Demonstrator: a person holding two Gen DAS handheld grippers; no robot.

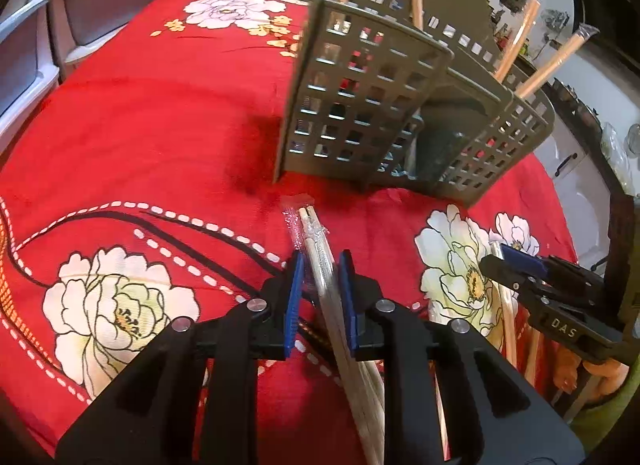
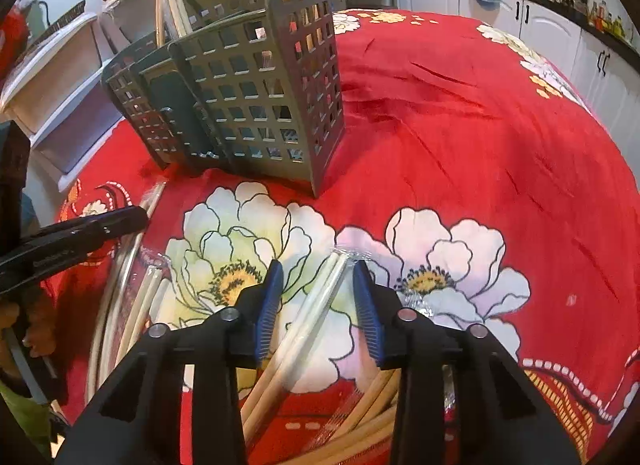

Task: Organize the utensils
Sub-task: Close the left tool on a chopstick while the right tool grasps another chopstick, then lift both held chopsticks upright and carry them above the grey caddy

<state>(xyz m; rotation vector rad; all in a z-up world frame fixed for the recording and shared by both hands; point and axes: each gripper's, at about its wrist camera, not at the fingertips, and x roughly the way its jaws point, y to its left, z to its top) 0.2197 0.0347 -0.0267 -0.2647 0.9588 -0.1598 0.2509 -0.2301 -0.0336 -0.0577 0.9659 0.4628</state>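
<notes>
Caddy (image 1: 360,105) beyond wrapped chopsticks (image 1: 316,241)

My left gripper (image 1: 319,265) is clamped on a plastic-wrapped chopstick pair (image 1: 316,249), tips angled toward the grey slotted caddy (image 1: 360,105) on the red floral tabletop (image 1: 160,125). Several wrapped chopsticks (image 1: 516,41) stand in the caddy. My right gripper (image 1: 504,261) sits at the right edge.

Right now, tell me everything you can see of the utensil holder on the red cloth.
The utensil holder is a grey-green plastic caddy with square-holed lattice walls, several compartments and a taller back panel with a hanging hole. It stands upright on the red floral tablecloth. Wrapped chopsticks stick up from its compartments. Neither gripper touches it.
</notes>
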